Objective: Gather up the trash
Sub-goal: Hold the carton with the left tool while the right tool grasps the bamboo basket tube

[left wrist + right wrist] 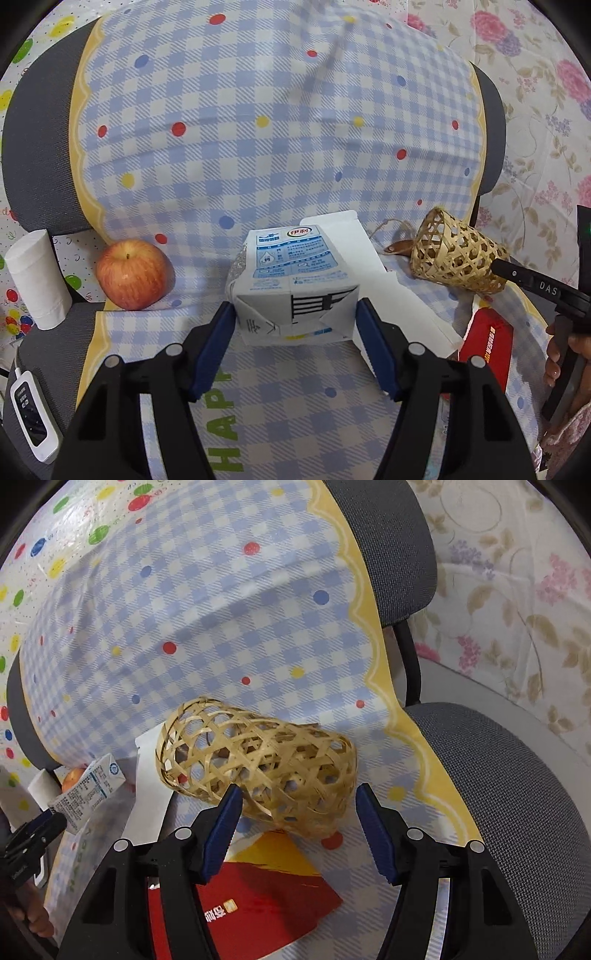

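A white and blue milk carton (295, 291) lies on its side on the checked cloth. My left gripper (295, 314) has its blue pads against both sides of the carton's base and is shut on it. The carton also shows at the left of the right wrist view (88, 790). A woven bamboo basket (255, 764) lies on its side; it shows in the left wrist view (458, 254) too. My right gripper (297, 805) is open, its fingers on either side of the basket's closed end. A red packet (266, 897) lies under the right gripper.
A red apple (131, 273) and a roll of white tissue (37, 278) lie left of the carton. A white card (391, 291) lies under the carton. A white remote (31, 417) sits at the lower left. Grey chair seats (517, 797) show at the cloth's edges.
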Available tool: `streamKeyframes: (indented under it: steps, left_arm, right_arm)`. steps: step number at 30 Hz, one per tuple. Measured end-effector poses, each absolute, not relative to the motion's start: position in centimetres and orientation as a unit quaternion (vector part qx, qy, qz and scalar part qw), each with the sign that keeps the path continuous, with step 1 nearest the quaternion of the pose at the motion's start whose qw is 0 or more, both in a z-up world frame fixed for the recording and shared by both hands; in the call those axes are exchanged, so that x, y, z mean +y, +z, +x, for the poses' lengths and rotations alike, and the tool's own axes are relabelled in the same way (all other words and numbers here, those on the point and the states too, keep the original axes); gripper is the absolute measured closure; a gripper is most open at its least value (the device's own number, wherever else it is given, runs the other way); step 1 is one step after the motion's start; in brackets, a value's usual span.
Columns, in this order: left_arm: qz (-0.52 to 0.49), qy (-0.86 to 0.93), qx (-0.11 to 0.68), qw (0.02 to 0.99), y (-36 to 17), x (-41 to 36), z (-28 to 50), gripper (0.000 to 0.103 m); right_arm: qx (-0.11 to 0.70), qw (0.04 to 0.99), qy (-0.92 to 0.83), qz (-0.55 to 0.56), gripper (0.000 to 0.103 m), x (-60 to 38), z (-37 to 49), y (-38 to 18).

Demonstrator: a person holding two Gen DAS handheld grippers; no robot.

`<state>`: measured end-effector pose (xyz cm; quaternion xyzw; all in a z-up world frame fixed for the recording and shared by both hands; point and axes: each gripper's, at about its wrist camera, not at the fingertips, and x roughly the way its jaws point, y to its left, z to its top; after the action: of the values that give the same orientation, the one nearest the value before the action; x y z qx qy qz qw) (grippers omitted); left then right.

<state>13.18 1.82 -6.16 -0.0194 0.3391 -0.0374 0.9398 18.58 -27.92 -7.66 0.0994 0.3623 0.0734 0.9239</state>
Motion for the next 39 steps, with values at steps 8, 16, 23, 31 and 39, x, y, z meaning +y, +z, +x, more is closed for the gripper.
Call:
streamKeyframes:
  steps: [8,16,23,31,39]
  left_arm:
    - [-0.035,-0.03,0.328,0.943,-5.7,2.5,13.3,0.037]
    - [-0.052,-0.029,0.326,0.943,-6.0,3.5,13.5,0.037]
    - [-0.06,-0.031,0.334,0.94,-6.8,4.5,13.4,0.037]
    - [-0.06,-0.047,0.334,0.939,-6.4,4.0,12.4,0.037]
    - [-0.053,-0.069,0.326,0.941,-5.6,1.9,11.2,0.037]
  right_arm:
    - [0.334,0.939,0.077,0.036,0.033,-24.3,17.9,-5.4]
    - [0.33,0.944,0.02,-0.016,0.018,-18.4,20.3,-4.8]
    - [0.328,0.939,-0.061,-0.083,0.019,-15.2,22.3,-5.4]
    - [0.352,0.931,-0.081,-0.053,0.052,-19.9,17.8,-5.8]
    - [0.365,0.928,-0.08,0.001,0.063,-26.2,13.8,-6.7]
